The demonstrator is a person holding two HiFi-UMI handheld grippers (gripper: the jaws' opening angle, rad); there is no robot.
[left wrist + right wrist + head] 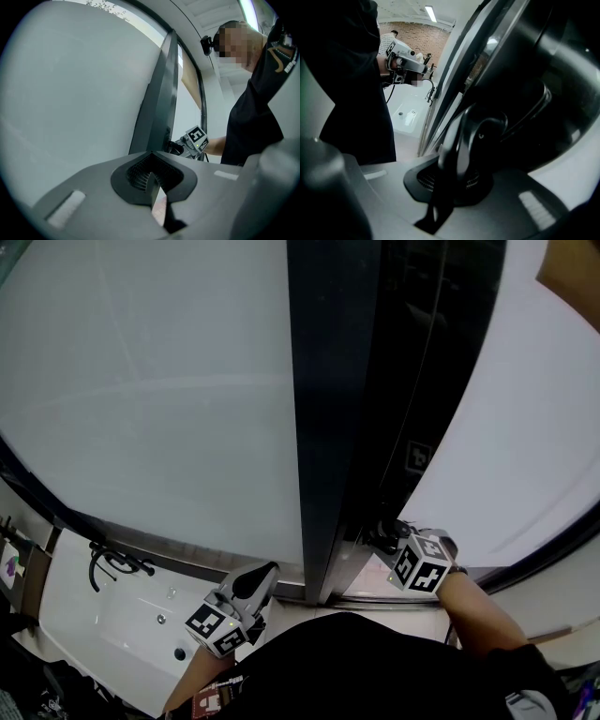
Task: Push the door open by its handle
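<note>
right gripper (384, 538) – pinching handle (487, 126) of door (337, 427) | left gripper (152, 182) – jaws pressed together, empty

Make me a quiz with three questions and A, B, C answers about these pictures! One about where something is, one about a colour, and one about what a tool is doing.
1. Where is the white basin sink?
A. Lower left, on the left tool's side
B. Behind the frosted glass
C. Up near the ceiling

2. What colour is the curved door handle?
A. Red
B. Black
C. Yellow

3. What is the right tool doing?
A. Hanging open in the air
B. Holding a cup
C. Closed on the handle

Answers: 1 A, the head view shows it at lower left. 2 B, it looks black in the right gripper view. 3 C, its jaws press the handle between them.
</note>
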